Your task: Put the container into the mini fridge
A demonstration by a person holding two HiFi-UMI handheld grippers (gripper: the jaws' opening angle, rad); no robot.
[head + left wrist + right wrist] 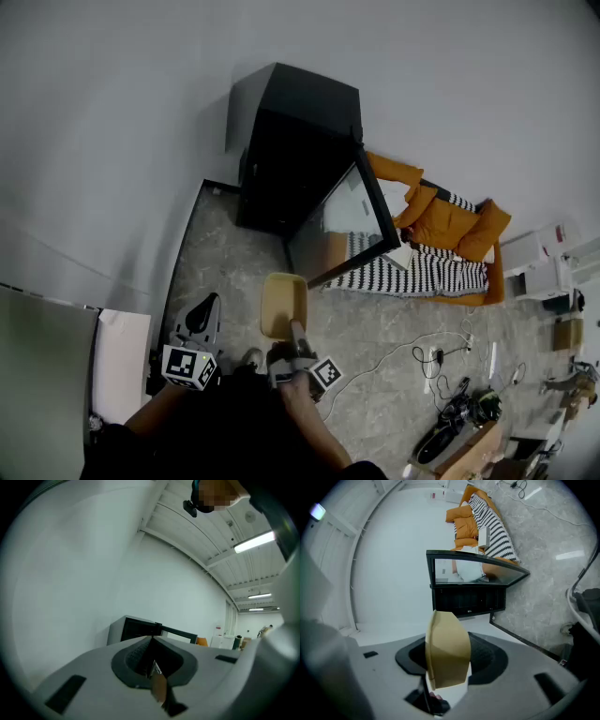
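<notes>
Black mini fridge (291, 155) stands open on marbled floor (375, 323).

The mini fridge (292, 141) stood with its glass door (349, 217) swung wide to the right, leaving its dark opening (281, 183) exposed. Bare grey floor (225, 267) ran from the container (283, 303) up to that opening. The door's lower edge hung near the container's right side. A striped sofa (412, 274) lay behind the door, and cables (441, 356) lay well off to the right.
</notes>
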